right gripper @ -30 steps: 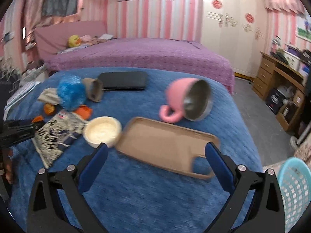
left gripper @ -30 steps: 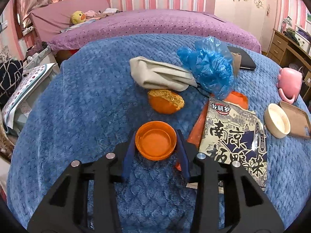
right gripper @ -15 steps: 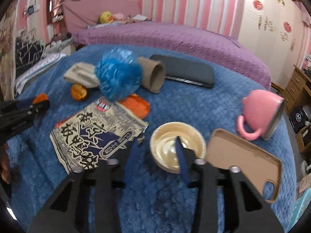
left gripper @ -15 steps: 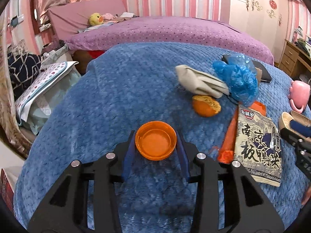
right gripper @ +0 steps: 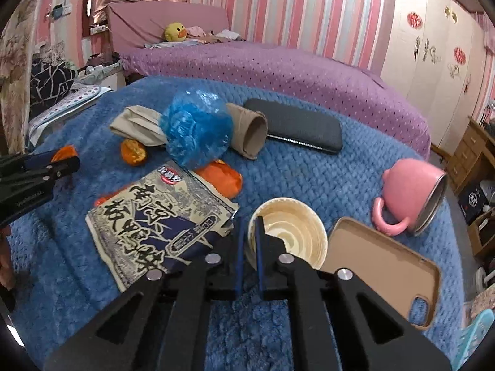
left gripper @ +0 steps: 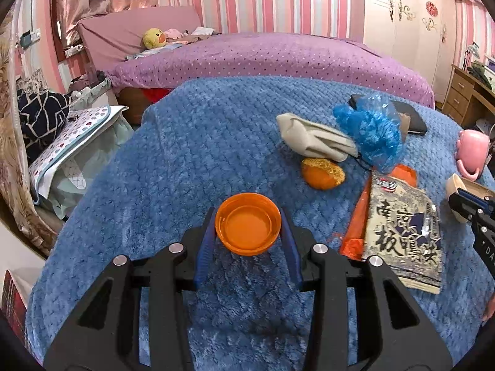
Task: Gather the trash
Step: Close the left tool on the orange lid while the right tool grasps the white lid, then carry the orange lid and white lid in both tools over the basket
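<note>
In the left wrist view we see the left gripper (left gripper: 248, 228) at lower centre, its blue pads pinching an orange plastic cup (left gripper: 248, 228) by both sides. In the right wrist view the right gripper (right gripper: 248, 237) has just been closing, and its fingers now clamp the near rim of a cream paper bowl (right gripper: 290, 236) at centre frame, one pad inside, one outside. Just left of the bowl lies a printed snack bag (right gripper: 161, 222) over an orange wrapper (right gripper: 224, 179). Above it, in the upper middle, sit a crumpled blue plastic bag (right gripper: 196, 128), a cardboard tube (right gripper: 249, 131) and a beige cloth (right gripper: 136, 125), with a mandarin peel (right gripper: 133, 152) at left. To the right lie a pink mug (right gripper: 408, 194) on its side and a tan phone case (right gripper: 380, 269), all on the blue blanket (right gripper: 309, 179).
</note>
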### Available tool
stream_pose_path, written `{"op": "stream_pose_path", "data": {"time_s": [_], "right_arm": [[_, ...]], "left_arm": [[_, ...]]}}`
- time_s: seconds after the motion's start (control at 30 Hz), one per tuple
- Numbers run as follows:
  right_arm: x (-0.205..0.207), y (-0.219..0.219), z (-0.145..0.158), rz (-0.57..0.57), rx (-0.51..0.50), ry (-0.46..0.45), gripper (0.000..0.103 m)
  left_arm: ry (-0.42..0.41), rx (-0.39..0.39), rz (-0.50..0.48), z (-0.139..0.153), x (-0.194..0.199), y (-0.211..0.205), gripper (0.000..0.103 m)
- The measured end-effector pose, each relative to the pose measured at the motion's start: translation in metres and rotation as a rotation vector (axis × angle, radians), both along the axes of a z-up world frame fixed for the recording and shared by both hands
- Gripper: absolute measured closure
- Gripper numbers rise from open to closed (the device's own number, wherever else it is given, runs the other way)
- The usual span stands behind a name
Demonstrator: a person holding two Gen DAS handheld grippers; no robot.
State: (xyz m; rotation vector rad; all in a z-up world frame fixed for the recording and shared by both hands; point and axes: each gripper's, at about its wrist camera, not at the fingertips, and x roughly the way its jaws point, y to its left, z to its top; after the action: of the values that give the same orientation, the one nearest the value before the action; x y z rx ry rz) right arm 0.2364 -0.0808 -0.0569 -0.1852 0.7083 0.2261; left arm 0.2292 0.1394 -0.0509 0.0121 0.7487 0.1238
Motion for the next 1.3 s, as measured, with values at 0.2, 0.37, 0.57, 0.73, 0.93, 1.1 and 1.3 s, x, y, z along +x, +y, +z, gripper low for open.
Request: {"op": "stream_pose_path", "data": {"time_s": [0.2,0.37,0.57,0.73,0.93,1.1,1.3], "right_arm": [[-0.026,-0.019,0.016,-0.019,0.007,-0.034,0.096],[-0.053,-0.045,0.031,-0.048,-0.002,-0.057,0.096],[-0.082,-0.091,0.036,-0.110,0.004,-0.065,0.096],[-0.105,-0.129,0.032,-0.169,0.010,-0.076,0.096],[-0.120,-0.166,0.031,-0.218,0.029,-0.083,0.096],[-0.127,-0.188,0.035,-0.255,0.039,-0.098,0.096],[-0.136,-0.217,0.037,-0.303,0.023,-0.113,0.096]], "left_arm": [[-0.009,0.000,-0.022,0.005,-0.013,-0.014,0.064],[-0.040,0.001,-0.070,0.016,-0.030,-0.040,0.064],[-0.071,0.014,-0.119,0.025,-0.049,-0.085,0.064],[-0.110,0.035,-0.143,0.030,-0.069,-0.120,0.064],[-0.113,0.010,-0.149,0.025,-0.091,-0.152,0.064],[-0.113,0.027,-0.182,0.018,-0.095,-0.182,0.064],[-0.077,0.011,-0.211,0.007,-0.089,-0.204,0.064]]}}
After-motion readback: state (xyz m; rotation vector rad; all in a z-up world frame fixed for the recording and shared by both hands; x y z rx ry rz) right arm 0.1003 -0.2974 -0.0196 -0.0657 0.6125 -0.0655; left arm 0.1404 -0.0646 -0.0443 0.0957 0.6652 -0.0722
